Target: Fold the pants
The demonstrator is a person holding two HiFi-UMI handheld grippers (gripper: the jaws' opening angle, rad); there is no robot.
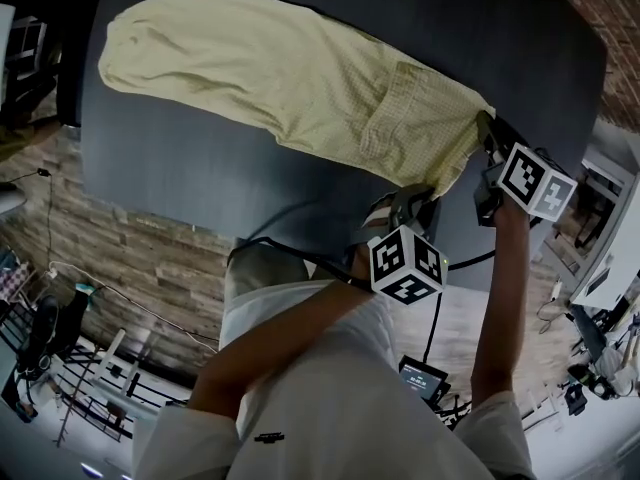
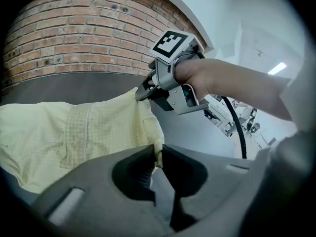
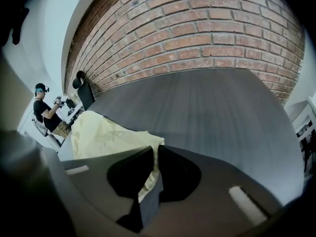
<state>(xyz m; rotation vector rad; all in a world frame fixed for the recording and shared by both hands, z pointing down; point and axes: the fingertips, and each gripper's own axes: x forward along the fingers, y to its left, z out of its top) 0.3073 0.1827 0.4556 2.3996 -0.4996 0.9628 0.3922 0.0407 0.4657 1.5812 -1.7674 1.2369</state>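
Note:
Pale yellow pants (image 1: pixel 290 78) lie stretched across the dark grey table (image 1: pixel 200 178), the legs reaching to the far left and the waist at the right. My left gripper (image 1: pixel 412 200) is shut on the near corner of the waistband (image 2: pixel 157 154). My right gripper (image 1: pixel 487 128) is shut on the far corner of the waistband (image 3: pixel 154 157), and it shows in the left gripper view (image 2: pixel 143 94) pinching the cloth. The waist end is lifted a little off the table between the two grippers.
A brick wall (image 3: pixel 197 33) runs behind the table's far edge. A person (image 3: pixel 47 115) sits at a desk far off to the left in the right gripper view. Cables and equipment lie on the floor (image 1: pixel 420 373) below the table's near edge.

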